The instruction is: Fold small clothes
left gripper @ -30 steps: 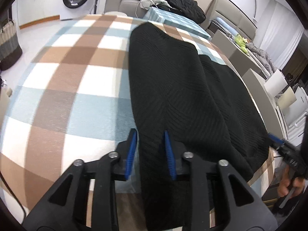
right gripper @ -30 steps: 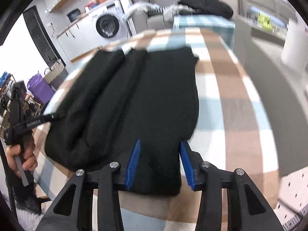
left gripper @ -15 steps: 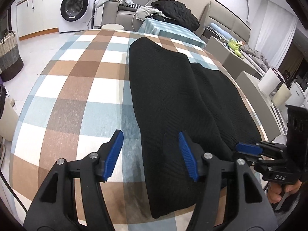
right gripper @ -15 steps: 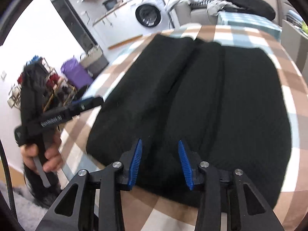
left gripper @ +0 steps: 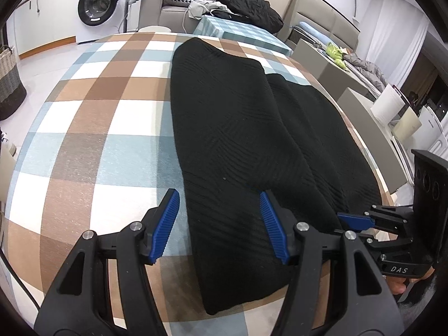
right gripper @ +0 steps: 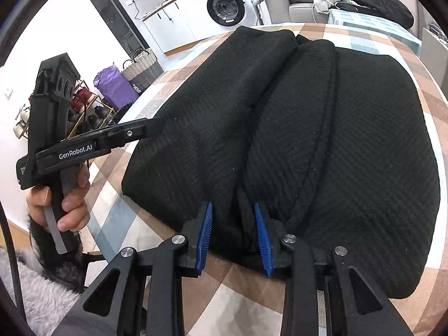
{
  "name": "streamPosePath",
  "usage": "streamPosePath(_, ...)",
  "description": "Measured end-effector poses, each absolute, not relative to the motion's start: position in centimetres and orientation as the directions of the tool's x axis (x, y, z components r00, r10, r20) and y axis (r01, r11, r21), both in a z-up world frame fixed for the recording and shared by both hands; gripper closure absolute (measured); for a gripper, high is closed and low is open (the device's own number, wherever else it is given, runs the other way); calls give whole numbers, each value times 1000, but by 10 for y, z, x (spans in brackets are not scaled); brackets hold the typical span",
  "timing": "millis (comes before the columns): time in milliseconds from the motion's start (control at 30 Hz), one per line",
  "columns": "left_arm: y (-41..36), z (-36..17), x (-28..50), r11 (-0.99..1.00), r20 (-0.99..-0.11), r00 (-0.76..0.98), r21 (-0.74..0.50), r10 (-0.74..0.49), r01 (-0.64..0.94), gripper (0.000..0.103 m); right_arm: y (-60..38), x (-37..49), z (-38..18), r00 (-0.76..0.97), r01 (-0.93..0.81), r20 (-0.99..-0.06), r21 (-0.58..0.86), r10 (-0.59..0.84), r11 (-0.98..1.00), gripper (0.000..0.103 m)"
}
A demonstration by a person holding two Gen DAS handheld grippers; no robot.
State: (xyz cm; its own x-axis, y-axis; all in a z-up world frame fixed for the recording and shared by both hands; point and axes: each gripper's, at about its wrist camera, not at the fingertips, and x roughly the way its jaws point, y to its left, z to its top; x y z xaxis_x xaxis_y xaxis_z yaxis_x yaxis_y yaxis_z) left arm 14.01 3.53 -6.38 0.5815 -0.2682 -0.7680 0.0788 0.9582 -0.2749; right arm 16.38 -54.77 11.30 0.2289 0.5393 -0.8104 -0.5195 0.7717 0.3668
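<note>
From the left wrist camera, the left gripper (left gripper: 218, 224) hovers with its blue pads spread wide over the near end of the black knit garment (left gripper: 252, 140), which lies folded lengthwise on the checked tablecloth (left gripper: 98, 145). A washing machine (left gripper: 98, 5) stands behind.

From the right wrist camera, the right gripper (right gripper: 232, 238) sits at the garment's near edge, jaws parted narrowly around a raised fold between the pads, not pinching it.

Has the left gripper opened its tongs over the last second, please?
Yes. The left gripper now spreads wider across the black knit garment, one finger over the checked tablecloth.
</note>
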Motion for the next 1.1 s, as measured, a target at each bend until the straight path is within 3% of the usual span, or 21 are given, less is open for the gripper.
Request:
streamPosePath(167,21,-65,131,964,-780,569,-243,-262,111,41,-546,162,111,236,-520,-810,362,537,774,71)
streamPosePath(733,17,-58,106,975,-789,573,-183,-221,125,41,-546,156,111,272,-514,-793,359,545,779,70)
streamPosePath(800,16,-57,105,975,-789,574,-179,-221,129,41,-548,158,111,279,-515,-767,389,578,764,73)
streamPosePath(867,17,-57,105,975,-787,575,-182,-222,127,41,-547,162,110,267,-515,-758,410,595,753,90)
streamPosePath(900,18,-56,106,975,-785,578,-185,-222,123,41,-546,162,110,259,-521,-755,416,603,745,94)
streamPosePath(1100,21,-49,106,968,-766,593,-213,-248,130,41,-563,151,135,249,-530,-702,478,667,700,96)
